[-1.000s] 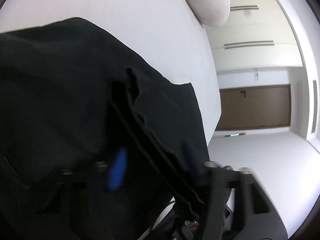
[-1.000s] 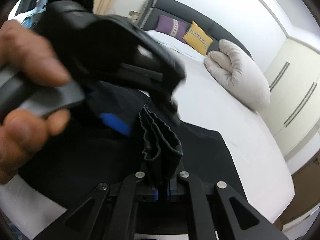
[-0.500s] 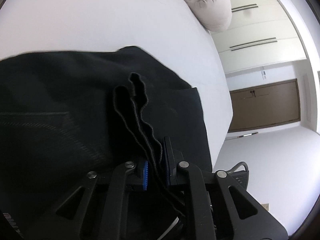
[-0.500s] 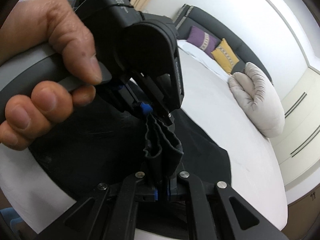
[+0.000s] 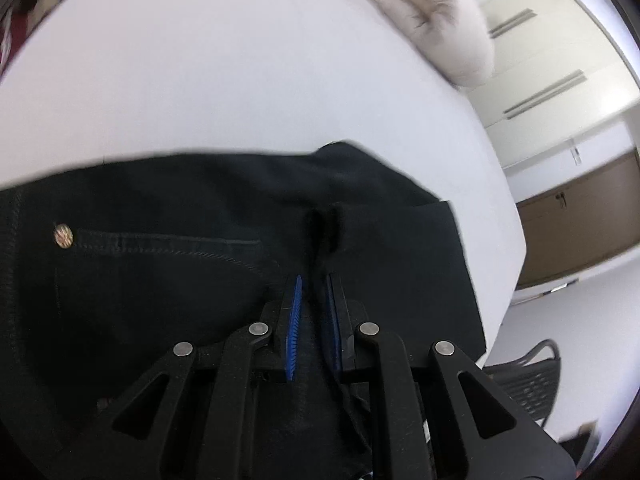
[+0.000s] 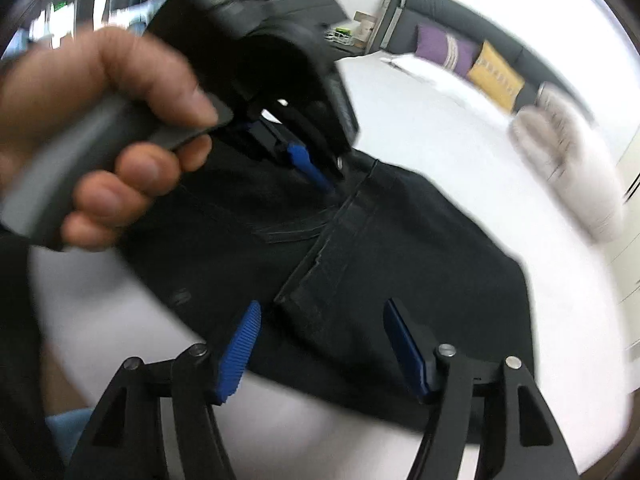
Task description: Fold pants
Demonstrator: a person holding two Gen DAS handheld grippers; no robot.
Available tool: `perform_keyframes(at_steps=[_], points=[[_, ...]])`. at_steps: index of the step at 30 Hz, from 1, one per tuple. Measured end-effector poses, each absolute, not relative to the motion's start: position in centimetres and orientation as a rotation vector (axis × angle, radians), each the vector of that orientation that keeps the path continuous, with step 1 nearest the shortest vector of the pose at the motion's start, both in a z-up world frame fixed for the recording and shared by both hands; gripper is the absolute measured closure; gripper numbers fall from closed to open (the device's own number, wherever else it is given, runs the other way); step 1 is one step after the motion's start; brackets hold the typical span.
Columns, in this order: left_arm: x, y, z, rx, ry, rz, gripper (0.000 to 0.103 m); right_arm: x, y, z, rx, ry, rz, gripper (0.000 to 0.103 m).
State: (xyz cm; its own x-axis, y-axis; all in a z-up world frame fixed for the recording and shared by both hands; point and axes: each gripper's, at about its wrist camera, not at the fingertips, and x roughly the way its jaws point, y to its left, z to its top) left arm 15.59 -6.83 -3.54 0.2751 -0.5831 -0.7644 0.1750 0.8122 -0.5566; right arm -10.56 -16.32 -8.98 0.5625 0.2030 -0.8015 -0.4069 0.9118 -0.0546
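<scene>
right gripper point(image 6: 320, 344): jaws spread wide, empty, hanging just over the near hem edge

left gripper point(image 5: 313, 312): jaws nearly together, pinching a bunched hem ridge between the blue pads

pants point(image 6: 400, 248): black, folded over, lying flat on the white bed point(image 5: 240, 72), mostly past both sets of jaws

step: looks like the fold's just been laid down

next: probably let the left go, then smooth it

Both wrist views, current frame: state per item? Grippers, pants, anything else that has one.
left gripper: jaws shut on a bunched fold of the pants
right gripper: jaws wide open, holding nothing, above the pants
pants: black, folded, lying on the bed
bed: white sheet, smooth
wardrobe doors: closed
brown door: closed
</scene>
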Motion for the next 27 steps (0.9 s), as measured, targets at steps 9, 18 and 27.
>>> perform_keyframes(at_steps=[9, 18, 27], points=[[12.0, -17.1, -5.5, 0.029, 1.223, -0.557, 0.092, -6.5, -35.9, -7.3, 0.542, 0.957, 0.468, 0.088], [11.0, -20.7, -6.0, 0.154, 1.174, -0.534, 0.092, 3.7, -41.9, -14.3, 0.862, 1.085, 0.44, 0.088], [11.2, -20.8, -6.1, 0.15, 1.172, -0.533, 0.092, 3.8, -44.6, -17.7, 0.896, 1.201, 0.437, 0.103]])
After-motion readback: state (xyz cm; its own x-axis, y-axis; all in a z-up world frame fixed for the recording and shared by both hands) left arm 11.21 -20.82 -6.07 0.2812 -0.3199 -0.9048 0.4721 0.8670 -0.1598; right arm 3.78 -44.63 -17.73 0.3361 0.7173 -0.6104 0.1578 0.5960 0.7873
